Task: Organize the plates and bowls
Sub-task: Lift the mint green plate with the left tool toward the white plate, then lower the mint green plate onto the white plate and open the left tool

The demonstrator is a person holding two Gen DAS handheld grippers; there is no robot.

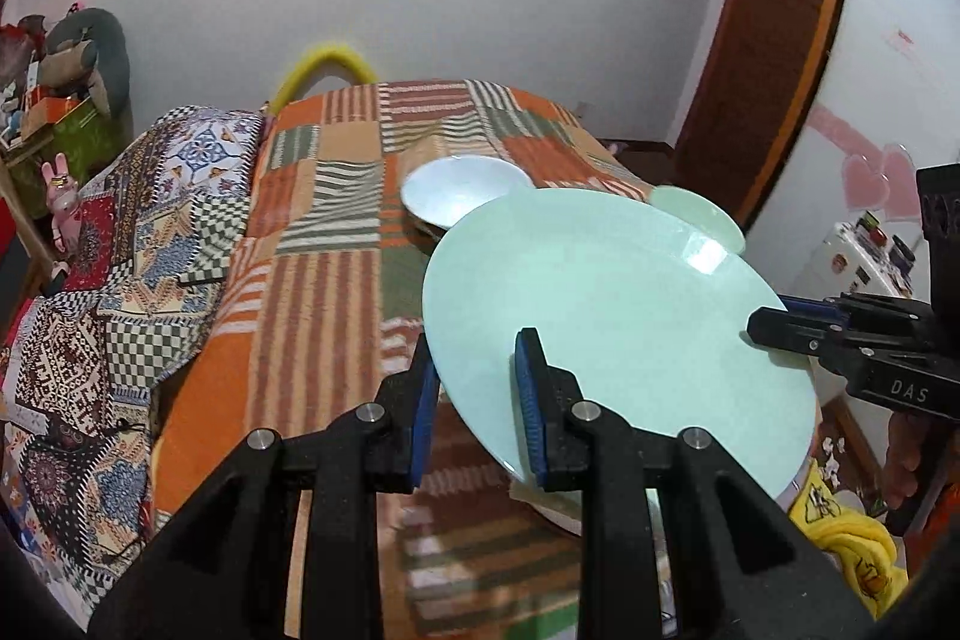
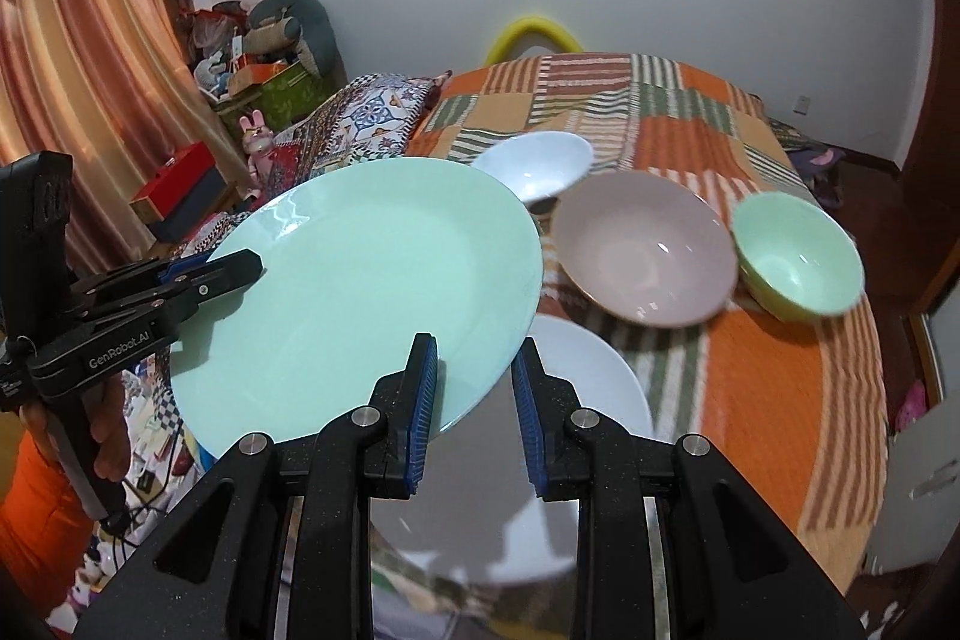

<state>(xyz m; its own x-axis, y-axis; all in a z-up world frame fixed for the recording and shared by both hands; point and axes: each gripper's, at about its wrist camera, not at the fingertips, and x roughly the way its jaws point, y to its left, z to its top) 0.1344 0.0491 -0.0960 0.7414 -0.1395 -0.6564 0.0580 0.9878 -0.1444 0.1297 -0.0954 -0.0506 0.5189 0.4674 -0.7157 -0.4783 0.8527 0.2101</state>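
Note:
A large mint-green plate [image 1: 612,316] [image 2: 366,292] hangs tilted in the air above the bed. My left gripper [image 1: 477,394] straddles its near-left rim with the pads apart. My right gripper [image 2: 474,388] straddles the opposite rim, also with a gap. Each gripper shows in the other view, the right [image 1: 774,325] and the left [image 2: 240,268], with its tips shut on the rim. Below lies a white plate [image 2: 588,376]. Behind are a white bowl [image 2: 534,166], a pink bowl [image 2: 642,247] and a green bowl [image 2: 798,256].
An orange patchwork blanket [image 1: 324,292] covers the bed. Patterned pillows [image 1: 120,244] lie to the left. A wooden door [image 1: 774,40] and cluttered shelves [image 2: 264,82] stand at the sides. A yellow cloth [image 1: 852,538] lies at the lower right.

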